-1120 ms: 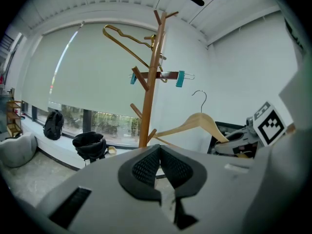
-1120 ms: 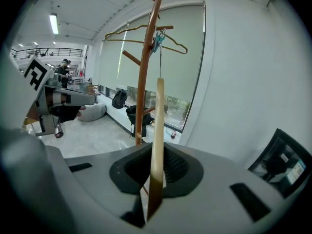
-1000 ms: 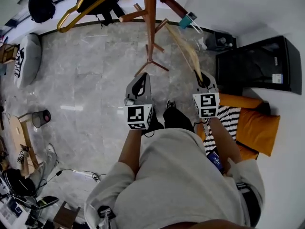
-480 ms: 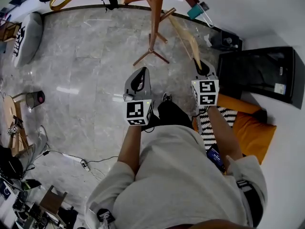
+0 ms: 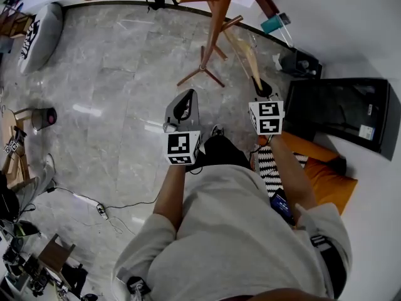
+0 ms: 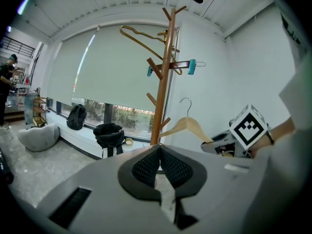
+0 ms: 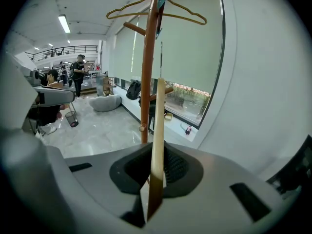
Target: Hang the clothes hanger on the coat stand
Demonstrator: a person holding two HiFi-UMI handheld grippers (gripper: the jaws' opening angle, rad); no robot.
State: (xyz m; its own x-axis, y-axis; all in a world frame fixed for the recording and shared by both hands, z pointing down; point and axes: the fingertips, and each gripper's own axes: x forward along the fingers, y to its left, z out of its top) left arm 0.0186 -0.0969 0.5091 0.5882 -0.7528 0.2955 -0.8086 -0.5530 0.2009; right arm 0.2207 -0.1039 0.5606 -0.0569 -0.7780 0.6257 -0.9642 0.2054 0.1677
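A grey marble floor (image 5: pixel 113 93) is spreading out under a bright room with white walls, and a person in a light top is standing just short of the coat stand (image 5: pixel 219 24), holding both tools out toward it. Nearest me, the left gripper (image 5: pixel 185 99) is hovering on the stand's near side with its jaws pressed together on nothing. Beside it, the right gripper (image 5: pixel 262 88) is pinching one arm of the wooden hanger (image 5: pixel 244 49) tightly between its jaws. The hanger is rising from that grip toward the stand's trunk, its wire hook pointing up in the open air just right of the trunk, not on any peg yet. Higher on the stand a yellow hanger (image 7: pixel 161 11) is already dangling from a peg, with a teal clip (image 6: pixel 191 66) sticking out near it. Beyond the stand, a black backpack (image 6: pixel 76 117) is resting on the ledge below the wide blinded window.
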